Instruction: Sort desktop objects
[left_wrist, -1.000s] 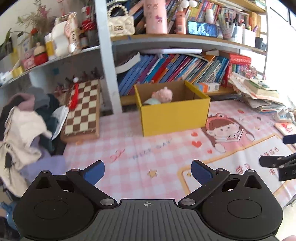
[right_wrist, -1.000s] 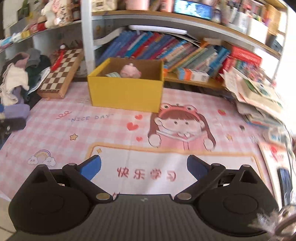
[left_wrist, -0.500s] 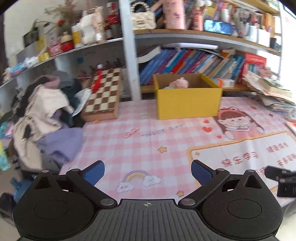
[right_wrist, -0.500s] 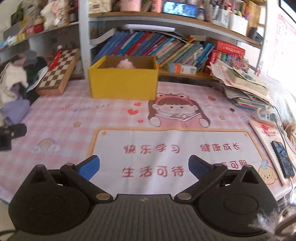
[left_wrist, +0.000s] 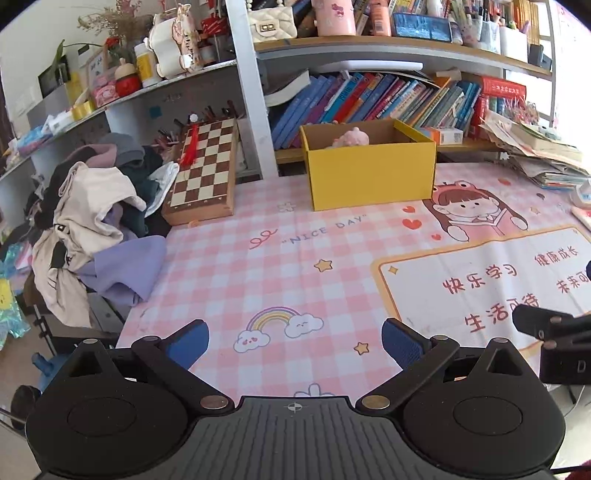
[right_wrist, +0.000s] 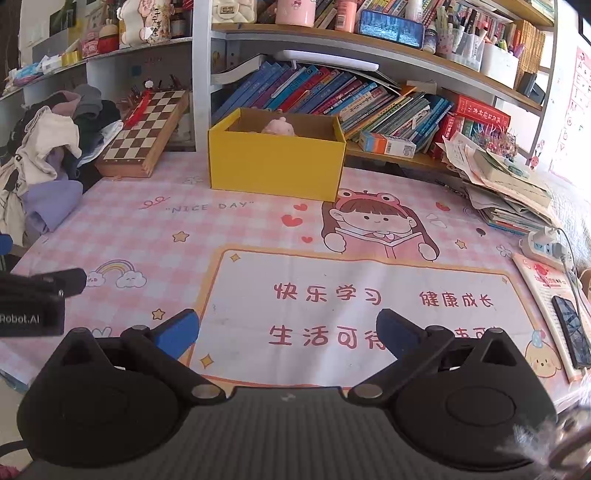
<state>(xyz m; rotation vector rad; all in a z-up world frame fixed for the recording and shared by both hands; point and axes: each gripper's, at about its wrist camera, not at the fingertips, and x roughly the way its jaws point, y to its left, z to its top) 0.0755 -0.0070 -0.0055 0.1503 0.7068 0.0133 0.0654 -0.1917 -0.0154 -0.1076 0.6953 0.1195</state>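
Pink toy sits inside yellow box on the desk mat.

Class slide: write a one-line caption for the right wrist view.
Open right gripper hovers empty above the pink desk mat, facing a yellow box holding a pink plush toy.

Matt cardboard box; glossy wooden chessboard; smooth printed mat.

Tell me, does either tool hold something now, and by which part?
Nothing is held. The left tool and the right tool are both open and empty above the mat.
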